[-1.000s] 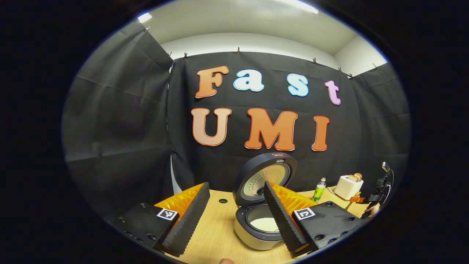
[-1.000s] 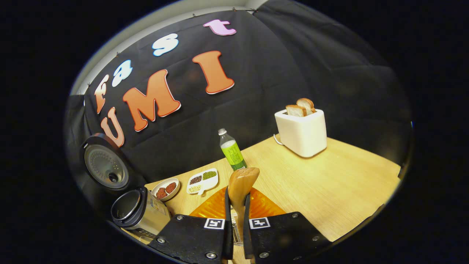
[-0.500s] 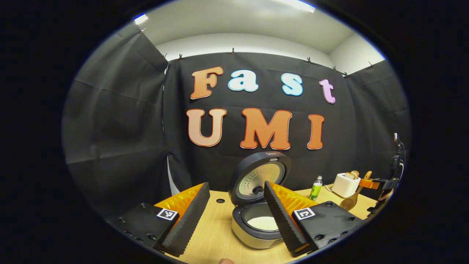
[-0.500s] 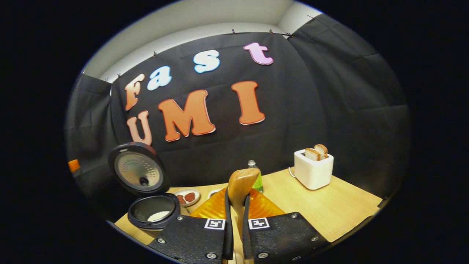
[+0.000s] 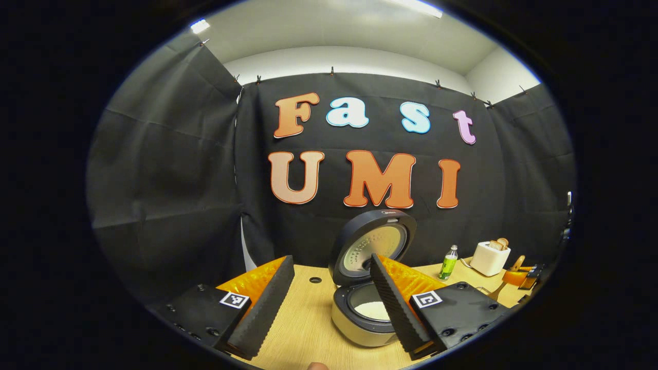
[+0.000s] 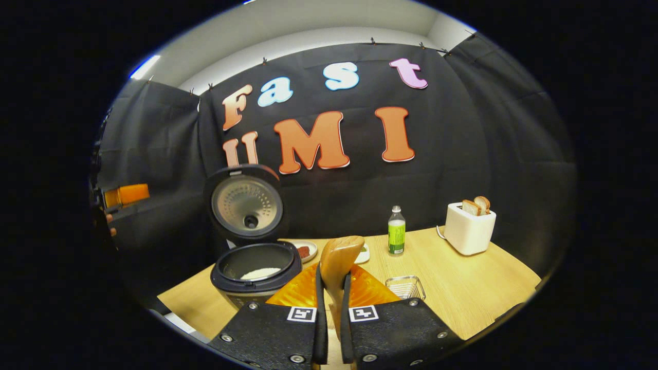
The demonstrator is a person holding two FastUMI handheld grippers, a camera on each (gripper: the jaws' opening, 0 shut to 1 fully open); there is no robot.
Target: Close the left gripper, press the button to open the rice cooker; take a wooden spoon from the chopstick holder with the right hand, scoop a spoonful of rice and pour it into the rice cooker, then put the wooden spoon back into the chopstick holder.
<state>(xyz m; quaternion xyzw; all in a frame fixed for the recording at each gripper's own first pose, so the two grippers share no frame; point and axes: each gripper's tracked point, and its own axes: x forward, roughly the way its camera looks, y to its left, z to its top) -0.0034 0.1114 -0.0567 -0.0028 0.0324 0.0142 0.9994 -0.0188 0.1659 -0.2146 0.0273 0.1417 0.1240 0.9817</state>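
Note:
The rice cooker (image 5: 360,324) stands open on the wooden table, lid (image 5: 372,246) upright, white rice (image 5: 372,310) in its pot. My left gripper (image 5: 329,308) is open just in front of it, nothing between the fingers. My right gripper (image 6: 330,313) is shut on the handle of the wooden spoon (image 6: 339,257), whose bowl sticks up ahead of the fingers. From there the open rice cooker (image 6: 255,270) lies ahead to the left. In the left gripper view the right gripper (image 5: 522,275) and the spoon (image 5: 506,285) sit far right.
A green bottle (image 6: 396,237), a white toaster (image 6: 469,228) with bread and a small plate (image 6: 303,251) stand along the back of the table (image 6: 462,293). A small wire basket (image 6: 405,287) sits just ahead of my right gripper. The left gripper (image 6: 126,195) shows at far left.
The right gripper has swung left and levelled with the spoon still in it, bringing the cooker nearer the middle of its view. The left gripper has hardly moved.

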